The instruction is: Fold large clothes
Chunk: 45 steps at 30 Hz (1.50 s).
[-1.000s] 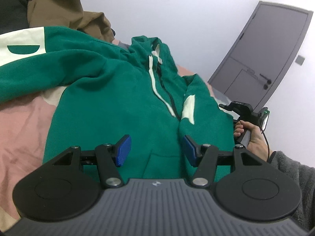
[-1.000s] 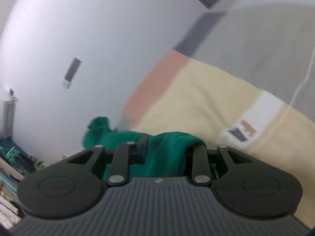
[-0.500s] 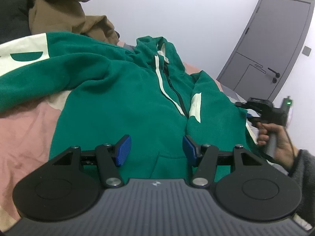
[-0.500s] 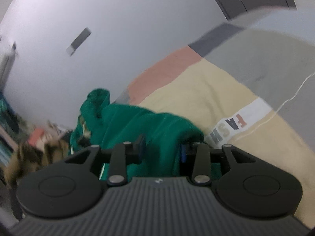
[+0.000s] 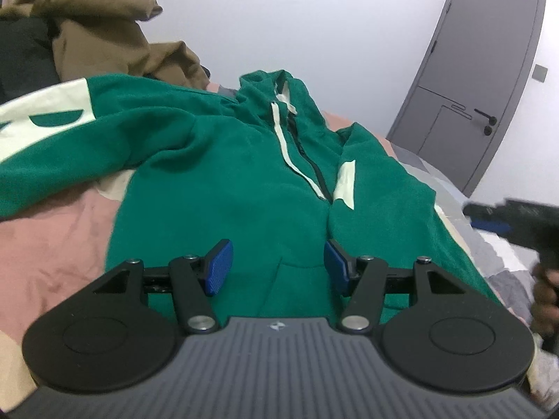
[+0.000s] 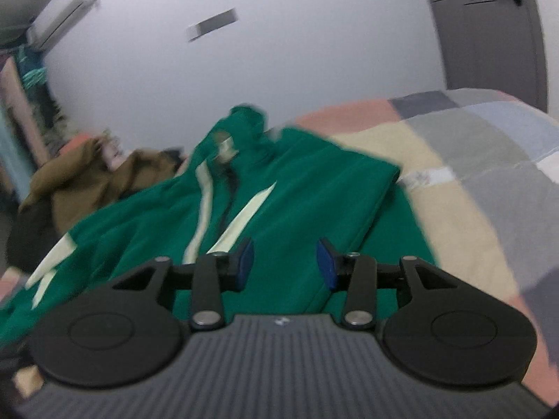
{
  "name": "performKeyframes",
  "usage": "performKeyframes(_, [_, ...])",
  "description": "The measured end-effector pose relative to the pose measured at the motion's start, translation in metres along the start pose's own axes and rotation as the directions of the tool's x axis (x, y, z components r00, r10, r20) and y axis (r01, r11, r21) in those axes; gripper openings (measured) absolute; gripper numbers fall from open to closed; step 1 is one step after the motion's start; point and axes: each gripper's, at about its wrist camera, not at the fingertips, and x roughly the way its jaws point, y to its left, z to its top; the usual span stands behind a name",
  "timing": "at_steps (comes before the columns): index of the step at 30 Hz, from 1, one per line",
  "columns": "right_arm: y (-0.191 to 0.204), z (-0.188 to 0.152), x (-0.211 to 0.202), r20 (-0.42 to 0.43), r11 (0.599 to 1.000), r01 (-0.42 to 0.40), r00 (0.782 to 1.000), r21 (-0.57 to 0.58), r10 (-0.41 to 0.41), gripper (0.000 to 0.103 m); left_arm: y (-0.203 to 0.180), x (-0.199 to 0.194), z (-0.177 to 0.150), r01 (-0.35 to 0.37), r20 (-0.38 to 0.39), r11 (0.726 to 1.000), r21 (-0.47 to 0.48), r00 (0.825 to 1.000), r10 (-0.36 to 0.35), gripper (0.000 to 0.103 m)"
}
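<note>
Left wrist view: the green hoodie point(image 5: 223, 188) is lying front-up on the patchwork bed point(image 5: 52, 230), hood toward the wall, zipper running down the middle. One sleeve is stretching out to the picture's left; the other is lying folded across the chest. The left tool point(image 5: 277, 267) is hovering over the hem with its blue pads apart, gripping nothing. The right tool point(image 5: 503, 216) is showing blurred at the right edge. A brown garment point(image 5: 104, 38) is sitting heaped beyond the hoodie; a grey door point(image 5: 489, 70) is standing behind.

Right wrist view: the right tool point(image 6: 284, 262) is hanging above the folded sleeve, pads apart with nothing clamped between them. Frame is blurring.
</note>
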Motion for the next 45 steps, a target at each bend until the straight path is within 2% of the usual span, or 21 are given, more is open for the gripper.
performKeyframes(3, [0.029, -0.021, -0.015, -0.062, 0.998, -0.011, 0.998, -0.057, 0.007, 0.044, 0.002, -0.007, 0.001, -0.004, 0.009, 1.000, -0.011, 1.000, 0.004, 0.063])
performKeyframes(7, [0.059, -0.043, -0.026, -0.086, 0.995, -0.039, 0.996, -0.095, 0.031, 0.043, 0.005, -0.015, 0.000, -0.017, 0.011, 1.000, -0.023, 1.000, 0.017, 0.063])
performKeyframes(12, [0.084, -0.063, -0.020, -0.125, 0.984, -0.070, 0.991, -0.166, 0.049, 0.042, 0.012, -0.020, 0.001, -0.041, 0.014, 0.998, -0.053, 0.999, 0.042, 0.063])
performKeyframes(18, [0.083, -0.075, 0.008, -0.235, 0.982, -0.056, 0.972, -0.180, 0.012, 0.042, 0.038, -0.026, 0.008, -0.124, 0.035, 0.978, -0.167, 0.991, 0.132, 0.064])
performKeyframes(22, [0.083, -0.076, 0.015, -0.258, 0.982, -0.072, 0.966, -0.172, 0.025, 0.044, 0.057, -0.032, 0.013, -0.229, 0.027, 0.949, -0.215, 0.970, 0.241, 0.065])
performKeyframes(24, [0.083, -0.076, 0.018, -0.271, 0.982, -0.074, 0.962, -0.173, 0.024, 0.045, 0.069, -0.043, 0.014, -0.301, 0.039, 0.919, -0.255, 0.946, 0.321, 0.067])
performKeyframes(26, [0.083, -0.075, 0.020, -0.278, 0.982, -0.076, 0.960, -0.175, 0.025, 0.045, 0.086, -0.050, 0.014, -0.339, 0.034, 0.882, -0.327, 0.929, 0.369, 0.069])
performKeyframes(29, [0.083, -0.071, 0.018, -0.295, 0.985, -0.079, 0.955, -0.156, 0.030, 0.052, 0.113, -0.054, 0.016, -0.365, 0.006, 0.818, -0.445, 0.912, 0.410, 0.069])
performKeyframes(31, [0.083, -0.066, 0.014, -0.296, 0.987, -0.091, 0.954, -0.134, 0.048, 0.079, 0.124, -0.056, 0.015, -0.384, -0.005, 0.783, -0.489, 0.899, 0.438, 0.069])
performKeyframes(32, [0.084, -0.064, 0.010, -0.287, 0.986, -0.110, 0.955, -0.124, 0.070, 0.085, 0.130, -0.056, 0.015, -0.389, -0.010, 0.772, -0.503, 0.895, 0.446, 0.069])
performKeyframes(36, [0.090, -0.057, -0.002, -0.284, 0.983, -0.152, 0.952, -0.104, 0.117, 0.087, 0.144, -0.056, 0.014, -0.400, -0.021, 0.732, -0.551, 0.884, 0.467, 0.069])
performKeyframes(39, [0.090, -0.052, -0.015, -0.292, 0.982, -0.175, 0.945, -0.075, 0.146, 0.087, 0.159, -0.055, 0.012, -0.389, -0.031, 0.697, -0.602, 0.884, 0.466, 0.069])
performKeyframes(41, [0.091, -0.047, -0.025, -0.301, 0.980, -0.190, 0.940, -0.064, 0.163, 0.087, 0.174, -0.058, 0.011, -0.372, -0.036, 0.645, -0.667, 0.882, 0.470, 0.069])
performKeyframes(44, [0.088, -0.038, -0.038, -0.314, 0.979, -0.205, 0.931, -0.024, 0.187, 0.087, 0.199, -0.068, 0.010, -0.302, -0.017, 0.540, -0.786, 0.883, 0.470, 0.069])
performKeyframes(45, [0.087, -0.036, -0.041, -0.318, 0.979, -0.203, 0.929, -0.010, 0.189, 0.087, 0.207, -0.070, 0.011, -0.294, -0.023, 0.503, -0.813, 0.878, 0.478, 0.069])
